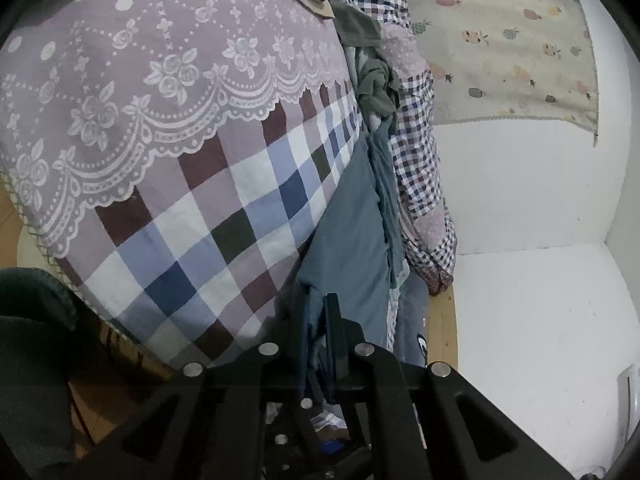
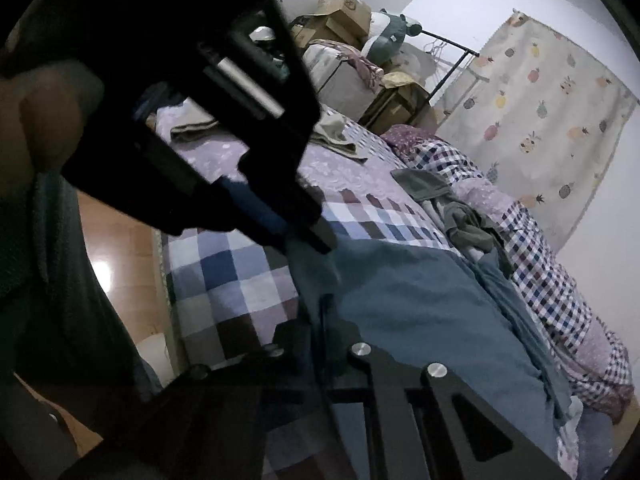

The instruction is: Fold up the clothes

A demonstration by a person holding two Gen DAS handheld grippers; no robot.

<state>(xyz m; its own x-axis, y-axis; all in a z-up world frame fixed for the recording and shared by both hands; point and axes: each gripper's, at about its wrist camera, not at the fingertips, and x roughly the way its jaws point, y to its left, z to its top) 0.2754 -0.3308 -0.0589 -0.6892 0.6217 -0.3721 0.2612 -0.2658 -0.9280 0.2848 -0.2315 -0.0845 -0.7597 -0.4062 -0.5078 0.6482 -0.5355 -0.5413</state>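
A blue-grey garment (image 2: 420,292) lies spread on the bed, running toward the pile by the wall. In the left wrist view it shows as a long strip (image 1: 352,232). My left gripper (image 1: 326,320) is shut on one near edge of it, with cloth bunched between the fingers. From the right wrist view, the left gripper (image 2: 316,236) comes in from the upper left, pinching the garment's near corner. My right gripper (image 2: 320,332) is shut on the near edge lower down, and dark cloth hangs between its jaws. A hand (image 2: 40,120) holds the left tool.
The bed carries a purple lace and checked cover (image 1: 180,200). An olive garment (image 2: 468,224) and a small-check quilt (image 2: 540,264) pile along the wall side. Folded khaki pieces (image 2: 192,126) lie at the far end. Boxes (image 2: 340,12) stand behind. Wood floor (image 2: 116,248) lies left.
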